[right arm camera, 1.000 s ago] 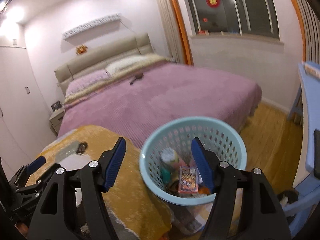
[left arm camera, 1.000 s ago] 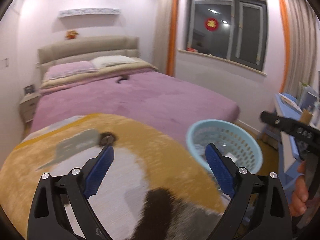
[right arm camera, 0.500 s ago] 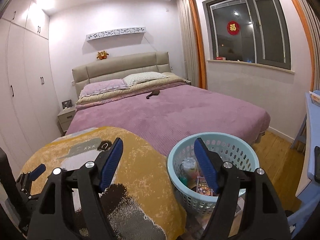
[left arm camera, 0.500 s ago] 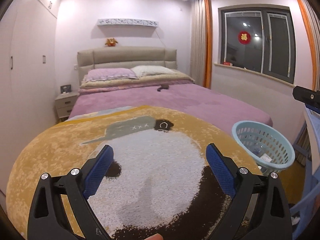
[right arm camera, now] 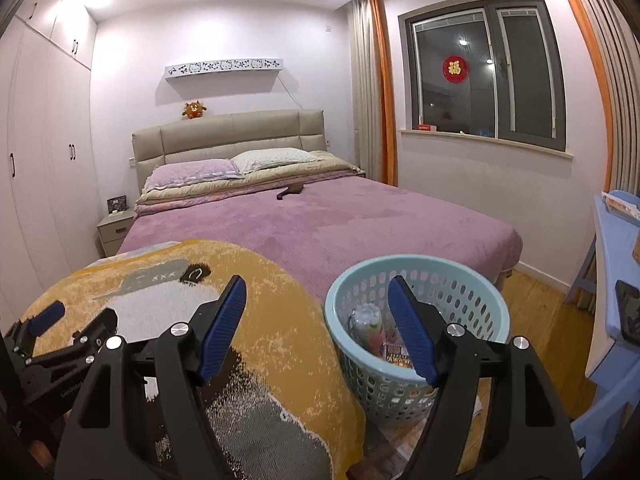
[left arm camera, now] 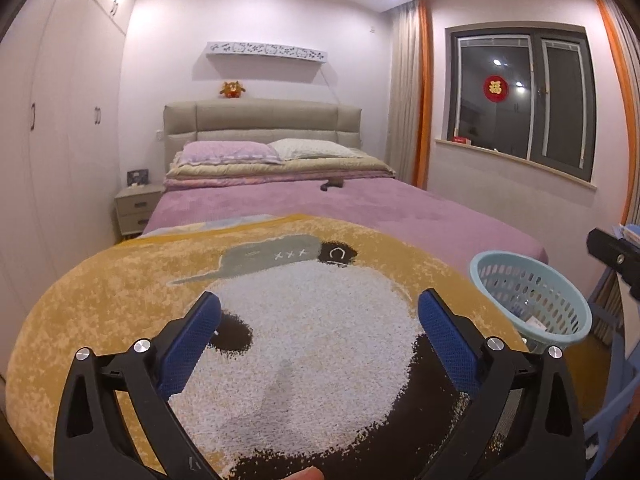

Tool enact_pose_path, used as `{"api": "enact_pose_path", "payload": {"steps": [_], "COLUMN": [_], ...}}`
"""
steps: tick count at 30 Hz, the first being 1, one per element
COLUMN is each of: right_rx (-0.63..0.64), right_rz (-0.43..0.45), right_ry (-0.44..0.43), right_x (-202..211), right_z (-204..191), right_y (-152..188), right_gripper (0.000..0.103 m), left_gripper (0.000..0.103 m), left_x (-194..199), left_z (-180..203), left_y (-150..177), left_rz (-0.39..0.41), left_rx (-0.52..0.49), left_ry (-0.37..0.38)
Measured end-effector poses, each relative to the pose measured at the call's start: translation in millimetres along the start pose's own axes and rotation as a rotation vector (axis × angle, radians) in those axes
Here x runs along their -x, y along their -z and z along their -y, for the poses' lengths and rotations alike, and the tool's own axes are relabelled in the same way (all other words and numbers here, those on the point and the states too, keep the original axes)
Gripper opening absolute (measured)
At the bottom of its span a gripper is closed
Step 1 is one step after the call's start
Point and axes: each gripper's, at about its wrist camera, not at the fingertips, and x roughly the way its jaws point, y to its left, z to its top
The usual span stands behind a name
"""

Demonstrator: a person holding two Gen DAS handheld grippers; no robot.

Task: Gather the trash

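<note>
At the foot of the bed: everything below is placed against the bed (right arm camera: 320,224).

Bed: purple cover, beige padded headboard at the far wall, fills the middle of the room in both views.

Wardrobe: white doors (right arm camera: 44,168) run along the bed's left side.

Window: dark panes (right arm camera: 484,72) with a round red sticker, on the wall right of the bed, orange-edged curtains either side.

Blanket: a yellow blanket (left arm camera: 120,292) with a grey, white and dark brown figure lies over the foot of the bed, nearest the cameras.

Basket: the pale blue perforated basket (right arm camera: 416,272) stands on the wooden floor just beside the bed's foot corner, right of the blanket.

Trash: a bottle and printed wrappers (right arm camera: 396,354) lie inside the basket.

Left gripper: the left gripper (left arm camera: 320,324) hovers above the blanket, its jaws opening and spread wide, only blanket showing between the blue pads.

Right gripper: the right gripper (right arm camera: 318,320) stands apart too, gripping nothing; its left pad sits over the blanket edge, its right pad over the basket mouth.

Nightstand: a small two-drawer nightstand (left arm camera: 136,208) sits left of the headboard.

Pillows: a purple pillow (left arm camera: 228,152) and a pale pillow (left arm camera: 312,148) lie at the head.

Dark object: a small dark object (right arm camera: 290,191) rests on the cover near the pillows; what it is I cannot tell.

Toy: an orange plush toy (left arm camera: 232,89) sits on top of the headboard.
</note>
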Motion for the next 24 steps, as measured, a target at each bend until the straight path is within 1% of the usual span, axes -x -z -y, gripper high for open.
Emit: {"api": "enact_pose_path", "payload": {"steps": [5, 11, 24], "right_rx": [0.011, 0.048, 0.044], "right_rz": [-0.021, -0.004, 0.001], "right_ry": [0.007, 0.037, 0.073], "right_x": [-6.8, -5.9, -2.8], "right_z": [-5.8, -14.8, -9.8], "right_y": [4.2, 4.7, 3.3], "right_gripper": [0.07, 0.07, 0.07], "left_gripper": [0.096, 0.096, 0.096], "left_x": [1.6, 1.8, -1.7], "left_z": [5.5, 6.8, 8.9], "left_y": [0.5, 0.4, 0.2], "left_rz": [0.006, 0.009, 0.005], "left_rx": [-0.029, -0.042, -0.059], "left_ry": [0.002, 0.003, 0.003]}}
